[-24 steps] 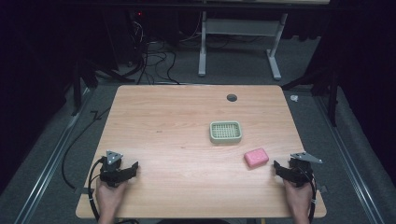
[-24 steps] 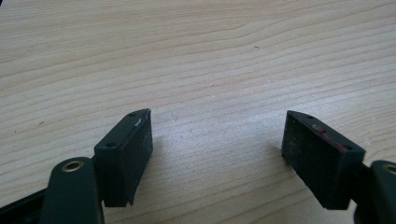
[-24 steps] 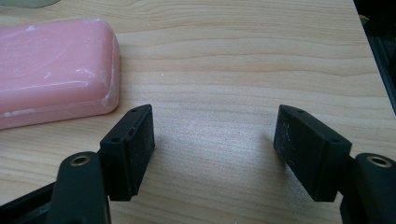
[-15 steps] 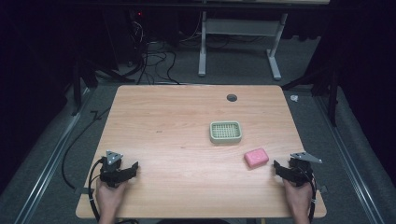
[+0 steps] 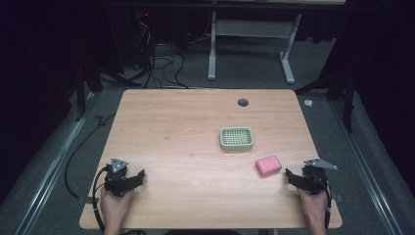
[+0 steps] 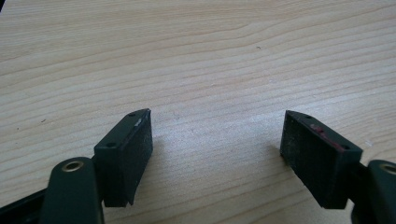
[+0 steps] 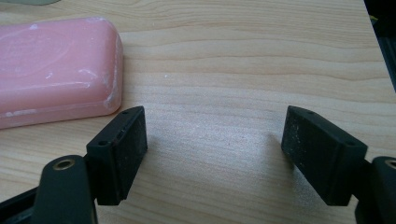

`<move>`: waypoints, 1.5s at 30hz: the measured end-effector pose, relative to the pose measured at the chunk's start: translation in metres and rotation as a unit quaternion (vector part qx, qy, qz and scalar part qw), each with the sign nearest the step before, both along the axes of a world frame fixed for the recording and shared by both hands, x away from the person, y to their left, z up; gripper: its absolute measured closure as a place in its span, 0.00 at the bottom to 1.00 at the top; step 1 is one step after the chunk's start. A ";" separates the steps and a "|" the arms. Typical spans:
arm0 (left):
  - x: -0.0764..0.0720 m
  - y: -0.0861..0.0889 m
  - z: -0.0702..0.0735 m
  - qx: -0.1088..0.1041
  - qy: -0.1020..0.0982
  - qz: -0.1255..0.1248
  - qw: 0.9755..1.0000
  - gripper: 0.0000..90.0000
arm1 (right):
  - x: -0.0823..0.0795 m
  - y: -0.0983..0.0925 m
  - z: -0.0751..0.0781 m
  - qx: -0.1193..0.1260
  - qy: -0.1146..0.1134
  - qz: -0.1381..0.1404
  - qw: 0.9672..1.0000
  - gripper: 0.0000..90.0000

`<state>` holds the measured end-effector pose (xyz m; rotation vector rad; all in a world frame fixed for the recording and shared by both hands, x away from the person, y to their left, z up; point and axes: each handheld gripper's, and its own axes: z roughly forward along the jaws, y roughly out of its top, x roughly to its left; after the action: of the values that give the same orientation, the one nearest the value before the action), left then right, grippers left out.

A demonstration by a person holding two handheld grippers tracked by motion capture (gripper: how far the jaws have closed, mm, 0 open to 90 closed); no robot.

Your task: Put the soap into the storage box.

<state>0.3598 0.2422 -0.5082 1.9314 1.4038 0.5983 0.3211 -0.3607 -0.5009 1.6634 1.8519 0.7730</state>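
Counting the items: one pink soap bar [image 5: 268, 165] lies lower right of centre on the table [image 5: 186, 127], one green soap dish [image 5: 236, 138] just above it, apart. Right gripper [image 5: 289, 174] rests near the bar, jaws released, empty. Left gripper [image 5: 141, 176], lower left, is likewise spread on bare wood. Nothing obstructs either.

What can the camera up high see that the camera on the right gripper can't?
The high view alone has the green soap dish, the left gripper, both hands and the floor cables. The right gripper view alone has the white scuffs on the pink soap bar and its open jaws close up. Both have that soap, the wooden table and the right gripper.
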 end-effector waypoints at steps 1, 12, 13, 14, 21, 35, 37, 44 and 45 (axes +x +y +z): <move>0.000 0.000 0.000 0.000 0.000 0.000 1.000 0.29 | 0.000 0.000 0.000 -0.001 0.001 0.001 1.000 0.25; 0.000 0.000 0.000 0.000 0.001 0.001 1.000 0.29 | -0.008 0.006 0.005 0.022 -0.006 0.005 1.000 0.23; 0.000 0.000 0.000 0.000 0.000 0.000 1.000 0.29 | -0.009 0.007 0.006 0.027 -0.008 0.006 1.000 0.23; 0.000 0.000 0.000 0.000 0.000 0.001 1.000 0.28 | -0.010 0.008 0.007 0.028 -0.011 0.011 0.999 0.23; 0.000 0.000 0.000 0.000 0.000 0.001 1.000 0.28 | -0.015 0.019 0.014 0.031 -0.024 0.025 0.999 0.20; 0.000 0.000 0.000 0.000 0.000 0.001 1.000 0.28 | -0.013 0.041 0.021 0.038 -0.030 0.059 0.997 0.15; 0.000 0.000 0.000 0.000 0.000 0.001 1.000 0.28 | -0.011 0.044 0.021 0.038 -0.031 0.063 0.997 0.14; 0.000 0.000 0.000 0.000 0.000 0.001 1.000 0.28 | 0.000 0.057 0.021 0.034 -0.026 0.079 0.996 0.14; 0.000 0.000 0.000 0.000 0.000 0.001 1.000 0.28 | 0.002 0.058 0.021 0.034 -0.025 0.081 0.996 0.14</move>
<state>0.3597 0.2421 -0.5082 1.9304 1.4066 0.6002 0.3227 -0.3027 -0.4795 1.5330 1.9627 0.9449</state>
